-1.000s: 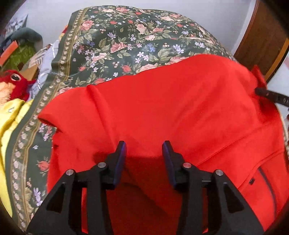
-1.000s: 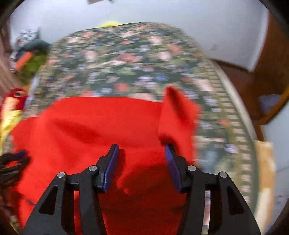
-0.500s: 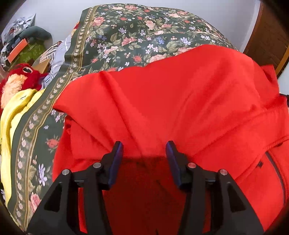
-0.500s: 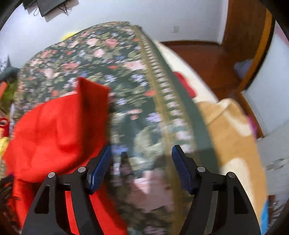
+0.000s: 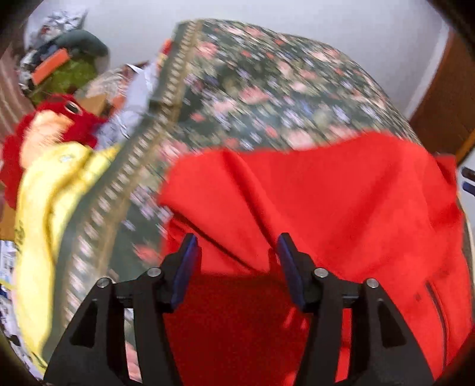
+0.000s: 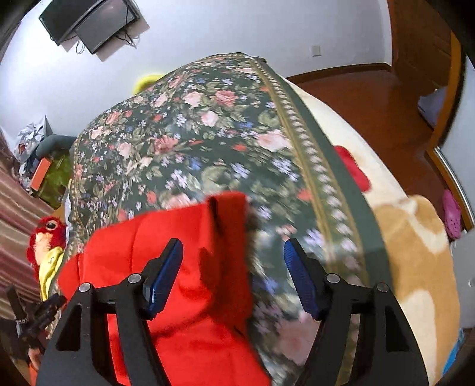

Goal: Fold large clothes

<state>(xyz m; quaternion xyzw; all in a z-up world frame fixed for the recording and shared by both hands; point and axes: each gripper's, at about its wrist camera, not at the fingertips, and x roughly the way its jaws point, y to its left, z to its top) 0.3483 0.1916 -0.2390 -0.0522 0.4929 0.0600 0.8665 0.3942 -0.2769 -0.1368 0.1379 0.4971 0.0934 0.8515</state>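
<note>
I see a floral bedspread [image 6: 207, 124] covering the bed. Left of the bedspread lie a red plush bird [image 5: 50, 118] and a yellow cloth [image 5: 44, 207]. A dark screen [image 6: 89, 20] hangs on the wall beyond the bedspread. A pink shoe [image 6: 451, 213] sits on the floor to its right.

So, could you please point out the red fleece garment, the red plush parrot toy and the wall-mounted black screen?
red fleece garment [image 5: 341, 193]: left wrist view, upper folded layer.
red plush parrot toy [image 5: 62, 110]: left wrist view, head near its eye.
wall-mounted black screen [image 6: 89, 20]: right wrist view, dark panel centre.

Red garment [image 5: 341, 202] (folded, creased) lies on floral bedspread [image 6: 207, 124].
</note>
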